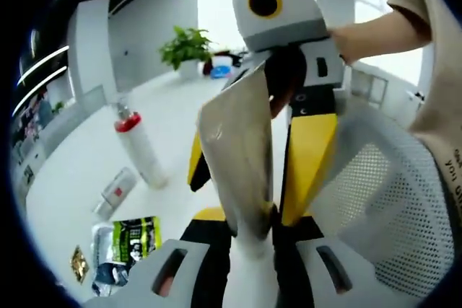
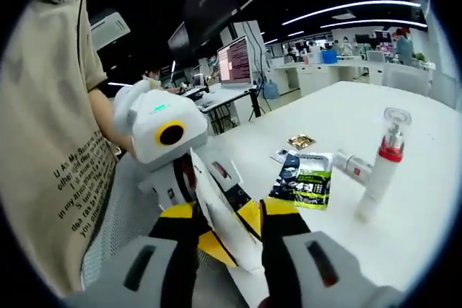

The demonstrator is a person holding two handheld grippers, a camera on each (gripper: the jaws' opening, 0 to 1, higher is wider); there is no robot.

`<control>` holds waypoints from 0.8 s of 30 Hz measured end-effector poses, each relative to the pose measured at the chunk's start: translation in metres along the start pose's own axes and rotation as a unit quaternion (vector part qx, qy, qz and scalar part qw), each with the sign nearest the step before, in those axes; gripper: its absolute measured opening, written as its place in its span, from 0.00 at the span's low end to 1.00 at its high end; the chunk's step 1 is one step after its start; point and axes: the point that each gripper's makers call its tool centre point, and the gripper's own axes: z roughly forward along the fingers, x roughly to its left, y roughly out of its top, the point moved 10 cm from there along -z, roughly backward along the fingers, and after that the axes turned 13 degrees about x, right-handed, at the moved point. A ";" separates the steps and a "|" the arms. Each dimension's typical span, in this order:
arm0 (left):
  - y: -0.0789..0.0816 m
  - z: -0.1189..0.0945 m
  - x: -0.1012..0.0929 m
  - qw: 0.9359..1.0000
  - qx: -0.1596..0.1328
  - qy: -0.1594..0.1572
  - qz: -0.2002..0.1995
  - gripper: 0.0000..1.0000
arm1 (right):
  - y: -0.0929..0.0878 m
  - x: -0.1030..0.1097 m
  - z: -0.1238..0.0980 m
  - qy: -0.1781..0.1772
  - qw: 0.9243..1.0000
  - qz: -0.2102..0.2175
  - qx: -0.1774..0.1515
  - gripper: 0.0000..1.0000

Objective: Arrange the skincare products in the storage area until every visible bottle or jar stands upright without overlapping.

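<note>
Office room, white worktop [image 2: 433, 128] carrying skincare items. White tube [image 1: 242, 171] hanging between both grippers, off worktop edge. Left gripper [image 1: 242, 265] clamping tube's lower end; right gripper [image 2: 231, 250] pinching opposite end, likely passing it across for upright placing. Red-collared spray bottle [image 2: 380, 171] standing upright on worktop. Beside bottle: small tube [image 2: 352, 164] lying flat, green-black sachet [image 2: 304, 182] lying flat, gold packet [image 2: 300, 141] farther off.

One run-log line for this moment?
both hand-held grippers shut on white tube | pump bottle upright | small bottle lying
</note>
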 end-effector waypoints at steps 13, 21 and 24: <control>0.008 0.010 0.023 1.000 -0.002 -0.011 0.015 0.17 | -0.018 -0.002 -0.012 -0.071 0.995 0.061 -0.030 0.46; 0.013 0.015 0.044 1.000 -0.006 -0.013 0.024 0.16 | -0.028 -0.006 -0.017 -0.098 0.990 0.090 -0.039 0.51; 0.015 0.017 0.053 0.999 -0.007 -0.015 0.027 0.16 | -0.030 -0.007 -0.021 -0.107 0.989 0.098 -0.043 0.52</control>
